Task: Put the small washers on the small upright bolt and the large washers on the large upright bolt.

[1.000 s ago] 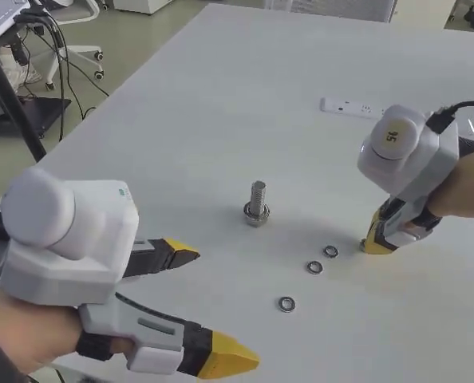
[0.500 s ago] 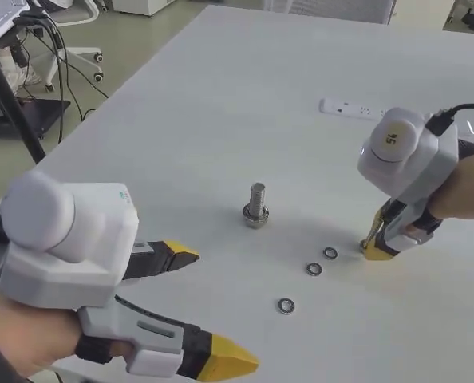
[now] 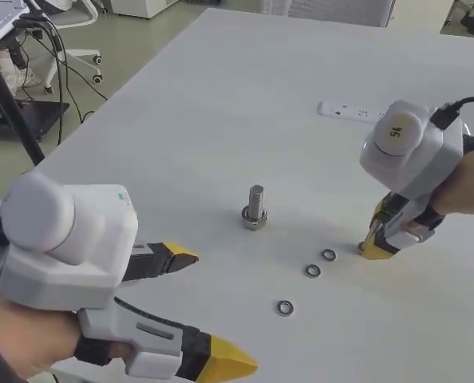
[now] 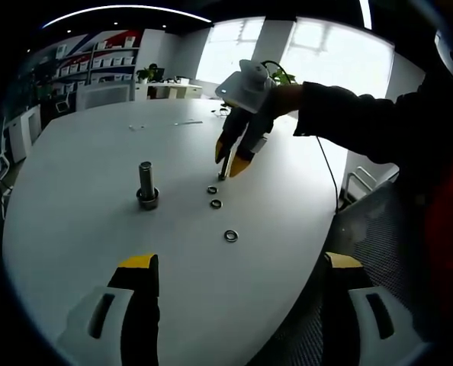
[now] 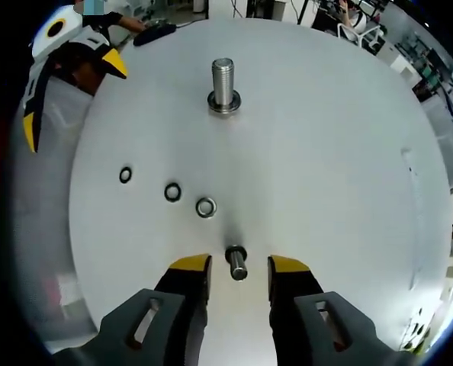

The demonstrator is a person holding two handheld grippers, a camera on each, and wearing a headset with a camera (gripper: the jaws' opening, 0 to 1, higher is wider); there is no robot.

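Btwn spread jaws of right gripper (image 5: 239, 265), its view shows small bolt (image 5: 236, 261); left gripper (image 4: 239, 263) jaws spread

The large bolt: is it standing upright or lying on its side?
Upright. The large bolt stands on its wide end on the table, with its threaded shaft pointing up.

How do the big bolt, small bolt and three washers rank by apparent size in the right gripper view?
1. Big bolt.
2. Small bolt, enlarged by nearness to the camera.
3. Near washer, middle washer, far washer: nearly alike, not ranked.
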